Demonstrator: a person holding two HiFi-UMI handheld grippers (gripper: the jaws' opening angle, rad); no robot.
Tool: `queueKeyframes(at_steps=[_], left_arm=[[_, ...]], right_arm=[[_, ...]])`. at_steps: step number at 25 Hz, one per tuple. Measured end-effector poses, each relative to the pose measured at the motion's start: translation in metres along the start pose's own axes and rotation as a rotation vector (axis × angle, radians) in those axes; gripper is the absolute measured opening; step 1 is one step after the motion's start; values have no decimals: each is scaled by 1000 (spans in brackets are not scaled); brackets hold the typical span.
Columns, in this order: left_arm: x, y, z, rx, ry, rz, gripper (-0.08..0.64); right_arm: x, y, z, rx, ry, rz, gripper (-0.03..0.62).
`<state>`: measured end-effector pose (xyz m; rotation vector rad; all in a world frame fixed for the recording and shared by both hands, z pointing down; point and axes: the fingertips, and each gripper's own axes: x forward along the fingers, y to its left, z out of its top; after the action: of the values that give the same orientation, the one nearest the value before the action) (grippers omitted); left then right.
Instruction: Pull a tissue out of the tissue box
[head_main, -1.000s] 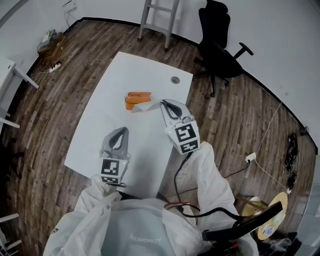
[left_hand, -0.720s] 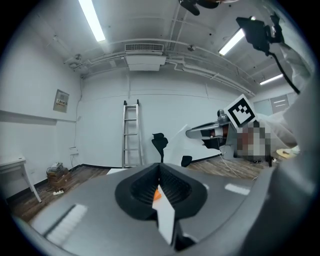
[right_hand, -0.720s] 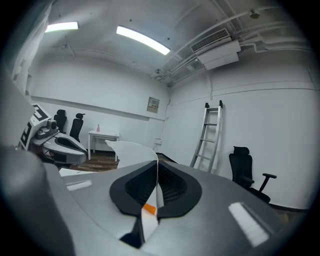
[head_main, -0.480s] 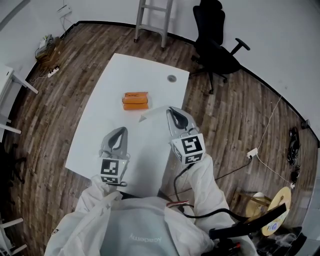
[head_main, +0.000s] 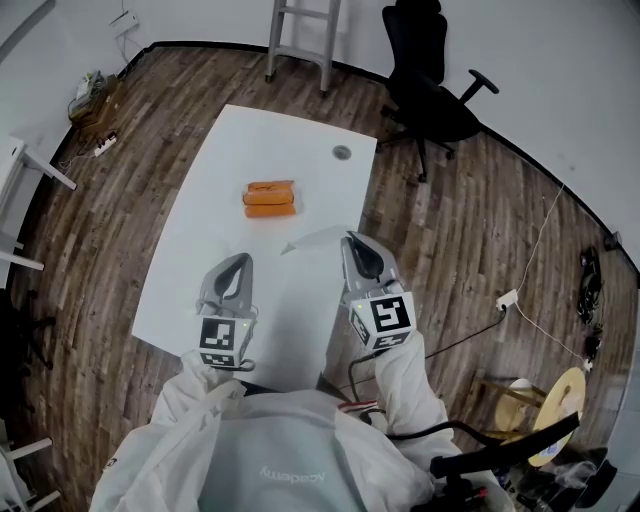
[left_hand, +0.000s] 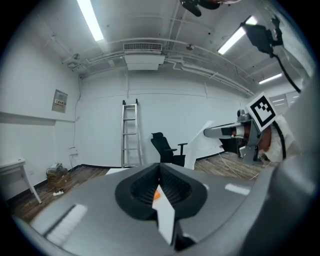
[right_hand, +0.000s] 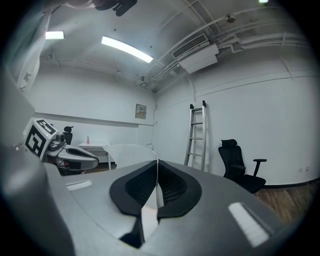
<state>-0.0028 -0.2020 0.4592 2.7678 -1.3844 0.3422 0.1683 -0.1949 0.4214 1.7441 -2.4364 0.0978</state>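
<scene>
right gripper (head_main: 351, 240) points about level above the table (head_main: 250, 130), close to its right edge, jaws pinched tight on a white tissue (head_main: 315, 240) held apart from the orange tissue box (head_main: 270, 198) at mid-table. left gripper (head_main: 240, 261) hovers closed and empty near the front edge, with bare tabletop between it and the box.

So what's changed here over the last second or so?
The right claw, shut on the tissue, drew back from the orange tissue box toward the person, pulling the tissue clear of the box. The tissue is now held above the white table. The left claw and the box stayed where they were.
</scene>
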Motion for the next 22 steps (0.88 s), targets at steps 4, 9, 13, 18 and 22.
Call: queueKeyframes(at_steps=[4,9,13,18,22], left_arm=[[2,4,-4,1,8,10,0],[3,3,-3,6,11,7,0],[1,6,-7,10,19,18,0],[-2,6,-17,24,30,32,0],[-4,7,-20,23,34,40,0]], right_arm=[[-8,-1,-10,9,9,-23,2],[-18,-1,-18,26,18,-38,2],[-26,0,-24,49,16,-46,2],[-36,-5,-39,74,25,-80,2],[-40,-7,-40,87,12,-101,2]])
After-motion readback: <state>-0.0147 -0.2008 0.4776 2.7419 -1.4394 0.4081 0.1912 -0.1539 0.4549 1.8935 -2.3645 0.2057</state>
